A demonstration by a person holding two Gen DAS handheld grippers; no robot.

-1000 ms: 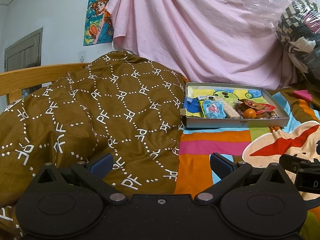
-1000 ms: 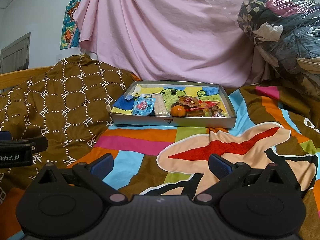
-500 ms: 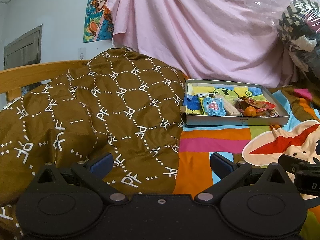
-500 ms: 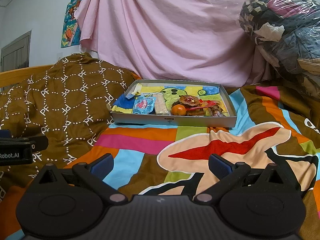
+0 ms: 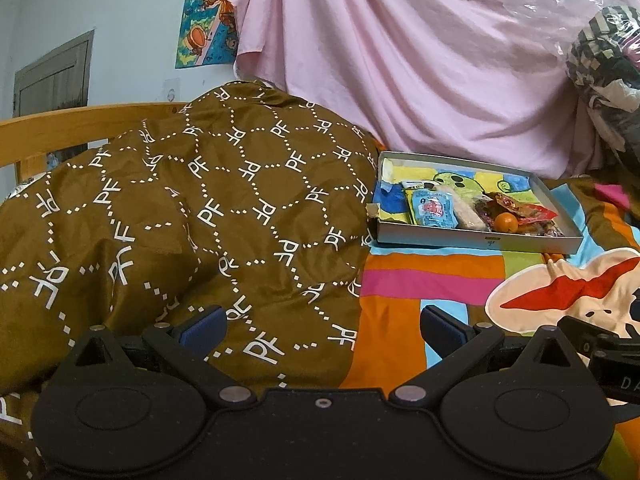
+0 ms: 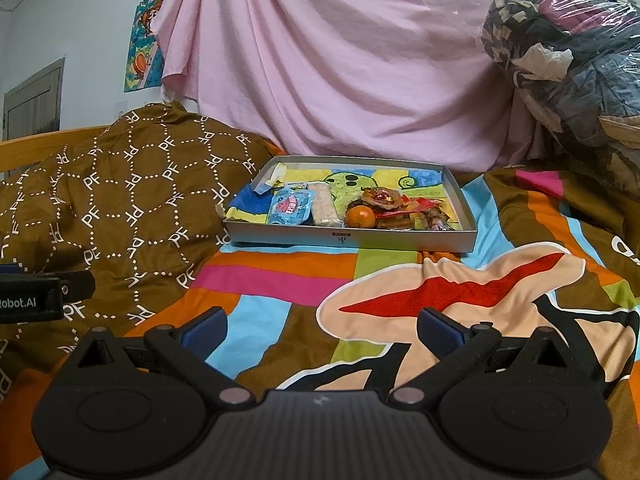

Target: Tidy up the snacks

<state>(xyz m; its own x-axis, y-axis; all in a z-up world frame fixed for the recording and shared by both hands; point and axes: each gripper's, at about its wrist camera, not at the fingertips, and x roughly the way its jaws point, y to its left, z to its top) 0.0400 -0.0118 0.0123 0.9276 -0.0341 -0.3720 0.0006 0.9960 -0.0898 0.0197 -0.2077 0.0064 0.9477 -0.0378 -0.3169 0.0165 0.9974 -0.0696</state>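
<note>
While resting low over the bed, well short of the snacks, left gripper with blue-padded fingers spread wide and nothing between them; right gripper likewise spread and empty, above the multicoloured cartoon bedsheet; ahead of both, shallow grey cardboard box lid lying flat on that sheet, just beside the brown quilt with white dotted hexagons; inside the lid, light-blue snack packet at the left, pale wrapped bar touching it, small orange fruit next, red and brown wrapped sweets heaped toward the right; behind, draped pink cloth.
</note>
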